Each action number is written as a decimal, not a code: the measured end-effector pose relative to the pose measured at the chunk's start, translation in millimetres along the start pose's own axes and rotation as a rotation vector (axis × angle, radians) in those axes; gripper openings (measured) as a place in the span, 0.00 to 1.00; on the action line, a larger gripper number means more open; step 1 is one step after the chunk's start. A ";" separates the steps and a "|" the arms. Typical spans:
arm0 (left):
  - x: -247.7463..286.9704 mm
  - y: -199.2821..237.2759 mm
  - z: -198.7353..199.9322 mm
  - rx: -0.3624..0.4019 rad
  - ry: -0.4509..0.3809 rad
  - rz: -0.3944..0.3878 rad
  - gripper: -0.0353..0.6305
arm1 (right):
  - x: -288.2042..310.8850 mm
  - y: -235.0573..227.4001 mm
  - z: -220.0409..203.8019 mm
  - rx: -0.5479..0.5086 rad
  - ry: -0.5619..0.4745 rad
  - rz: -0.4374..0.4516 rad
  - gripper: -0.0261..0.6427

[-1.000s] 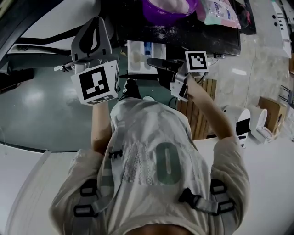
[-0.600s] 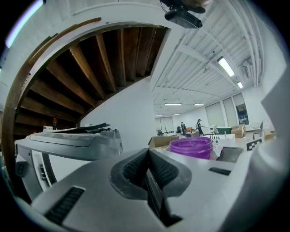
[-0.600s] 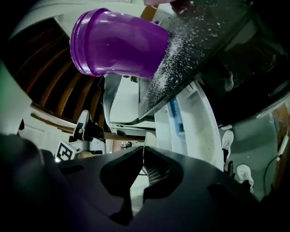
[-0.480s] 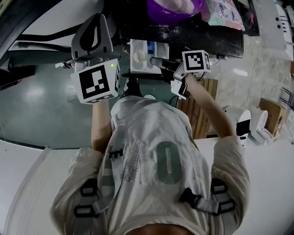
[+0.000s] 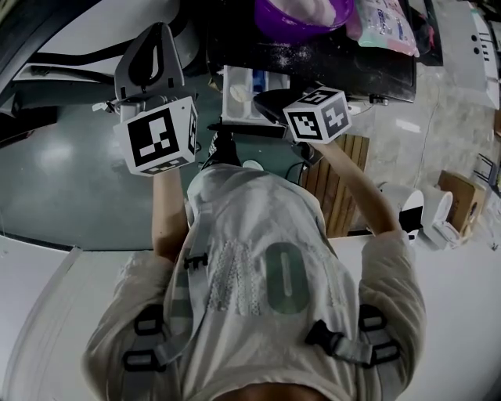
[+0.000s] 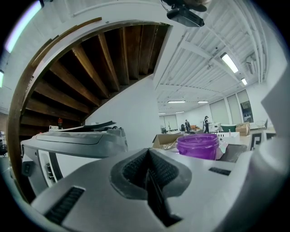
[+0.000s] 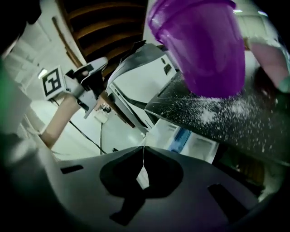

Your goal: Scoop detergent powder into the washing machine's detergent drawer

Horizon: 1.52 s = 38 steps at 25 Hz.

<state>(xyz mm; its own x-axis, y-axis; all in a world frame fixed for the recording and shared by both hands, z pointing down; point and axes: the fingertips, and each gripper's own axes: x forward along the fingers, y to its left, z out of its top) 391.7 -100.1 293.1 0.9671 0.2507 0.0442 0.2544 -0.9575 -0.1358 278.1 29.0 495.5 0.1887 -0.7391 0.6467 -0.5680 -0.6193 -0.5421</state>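
Drawer (image 5: 228,110) open below the tub (image 5: 301,12), my right gripper (image 5: 262,100) over the drawer, jaws pinched on the thin white scoop (image 7: 143,177), so I reckon I'm tipping powder, next needing a steady roll; left gripper (image 6: 148,158) closed, empty, beside the drawer.

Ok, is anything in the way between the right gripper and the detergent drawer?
Nothing visible does. The right gripper, its fingers closed on a thin white scoop handle, looks straight at the open detergent drawer. The powder-dusted machine top and the purple tub sit above the drawer, off that line.
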 end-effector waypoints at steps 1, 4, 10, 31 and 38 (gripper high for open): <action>0.3 1.3 -0.5 -0.001 0.000 0.004 0.09 | 1.0 0.5 1.2 -0.070 0.012 -0.021 0.05; -0.5 1.2 -5.9 -0.014 0.009 0.009 0.09 | 2.6 0.5 1.6 -0.290 0.049 -0.097 0.05; -9.8 -4.0 -13.0 -0.027 0.023 0.015 0.09 | 0.9 5.7 -3.3 -0.693 0.091 -0.228 0.05; -41.2 -0.6 -1.1 -0.059 -0.023 0.059 0.09 | -30.1 32.6 15.9 -1.923 -0.030 -0.777 0.05; -43.5 -0.1 2.8 -0.057 -0.027 0.064 0.09 | -33.4 33.8 18.5 -1.936 -0.033 -0.782 0.05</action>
<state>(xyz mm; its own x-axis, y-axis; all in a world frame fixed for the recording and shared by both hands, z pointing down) 349.6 -110.5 288.4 0.9813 0.1920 0.0104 0.1922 -0.9780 -0.0812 267.4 27.9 445.6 0.7482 -0.5372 0.3893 -0.2919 0.2604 0.9203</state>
